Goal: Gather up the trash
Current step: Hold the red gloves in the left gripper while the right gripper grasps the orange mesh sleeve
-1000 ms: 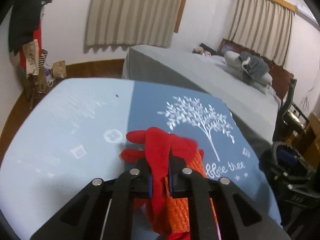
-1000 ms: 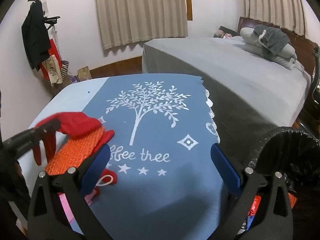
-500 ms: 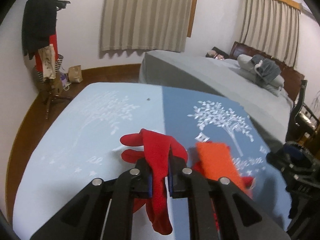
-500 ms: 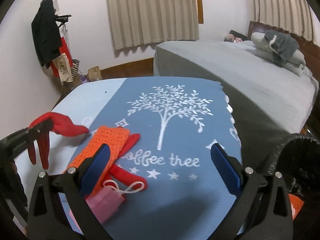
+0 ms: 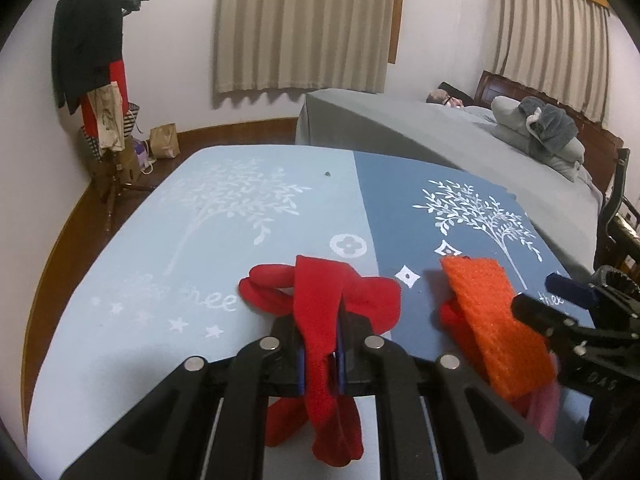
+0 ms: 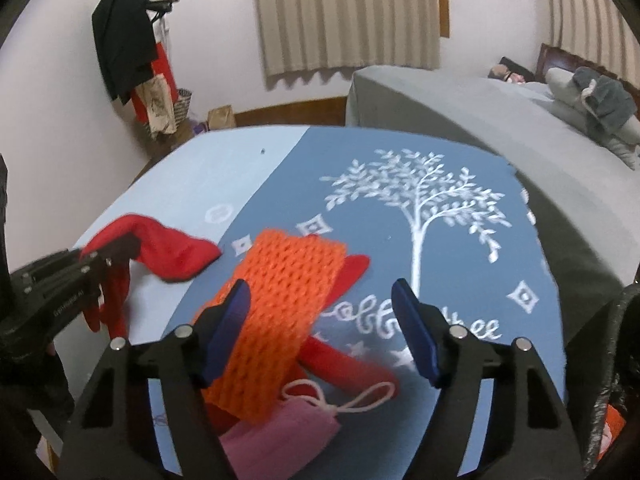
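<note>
Left gripper (image 5: 320, 354): fingers clenched on one red glove (image 5: 320, 304), its ends drooping both sides.
Right gripper (image 6: 322, 330): fingers closing, not yet pressing; the orange net between them.
Pink mask (image 6: 280, 432): one, nearest, under the net's near end.
Orange net (image 6: 280, 312): one; long axis runs from near left to far right across the surface (image 6: 440, 280), atop a second red glove (image 6: 352, 266).
Bed (image 6: 460, 100): beyond the net.
</note>
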`<action>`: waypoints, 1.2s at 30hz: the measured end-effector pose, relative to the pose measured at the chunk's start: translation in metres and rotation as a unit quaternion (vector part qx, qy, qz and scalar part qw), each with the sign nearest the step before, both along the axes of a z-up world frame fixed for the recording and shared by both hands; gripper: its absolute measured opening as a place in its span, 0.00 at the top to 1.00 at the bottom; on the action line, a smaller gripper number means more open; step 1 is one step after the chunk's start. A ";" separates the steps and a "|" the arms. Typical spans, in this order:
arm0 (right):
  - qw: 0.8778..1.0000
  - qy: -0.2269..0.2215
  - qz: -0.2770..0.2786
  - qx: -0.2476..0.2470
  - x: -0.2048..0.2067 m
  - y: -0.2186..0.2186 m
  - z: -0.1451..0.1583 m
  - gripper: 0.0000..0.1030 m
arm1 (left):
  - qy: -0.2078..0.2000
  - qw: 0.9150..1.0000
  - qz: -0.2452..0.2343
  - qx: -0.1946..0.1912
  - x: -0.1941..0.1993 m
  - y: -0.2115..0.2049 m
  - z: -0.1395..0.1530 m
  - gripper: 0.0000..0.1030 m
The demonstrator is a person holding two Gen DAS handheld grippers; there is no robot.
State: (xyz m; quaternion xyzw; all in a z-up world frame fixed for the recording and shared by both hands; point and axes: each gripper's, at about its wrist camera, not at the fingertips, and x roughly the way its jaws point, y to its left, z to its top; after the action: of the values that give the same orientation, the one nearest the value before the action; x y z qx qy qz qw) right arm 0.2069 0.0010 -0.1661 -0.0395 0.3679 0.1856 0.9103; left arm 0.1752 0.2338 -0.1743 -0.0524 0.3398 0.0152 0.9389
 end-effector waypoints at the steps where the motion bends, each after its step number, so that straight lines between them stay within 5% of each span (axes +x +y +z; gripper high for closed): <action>1: 1.000 0.005 0.001 -0.004 0.001 0.002 -0.003 0.40 | 0.001 1.000 0.000 0.000 0.000 -0.001 -0.001 0.89; 4: 1.000 0.025 0.010 -0.004 0.004 0.005 -0.010 0.57 | 0.006 1.000 -0.003 0.003 0.001 -0.002 -0.003 0.89; 6: 0.999 0.033 0.026 0.000 0.005 0.009 -0.011 0.77 | 0.008 1.000 -0.003 0.003 0.002 -0.002 -0.003 0.89; 11: 0.999 0.029 0.037 0.010 0.001 0.009 -0.007 0.96 | 0.011 1.000 0.001 -0.002 0.001 0.001 -0.004 0.89; 18: 0.999 0.018 0.028 0.042 0.001 -0.010 0.013 0.96 | 0.010 1.000 0.001 0.002 0.000 -0.003 -0.002 0.89; 31: 0.999 0.031 -0.013 0.009 0.012 -0.032 0.004 0.92 | 0.013 1.000 -0.009 -0.003 -0.001 -0.016 -0.002 0.89; 32: 0.999 0.033 -0.015 0.009 0.013 -0.032 0.003 0.88 | 0.013 1.000 -0.008 -0.004 -0.001 -0.015 -0.002 0.89; 33: 0.999 0.033 -0.015 0.010 0.013 -0.033 0.002 0.72 | 0.014 1.000 -0.008 -0.005 -0.001 -0.015 -0.003 0.89; 36: 0.999 0.033 -0.012 0.015 0.011 -0.030 0.000 0.46 | 0.014 1.000 -0.008 -0.005 0.000 -0.015 -0.003 0.89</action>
State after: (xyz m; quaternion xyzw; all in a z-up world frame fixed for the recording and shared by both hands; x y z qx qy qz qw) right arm 0.2183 -0.0292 -0.1658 -0.0153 0.3951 0.1809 0.9005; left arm 0.1751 0.2187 -0.1769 -0.0540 0.3536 0.0065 0.9338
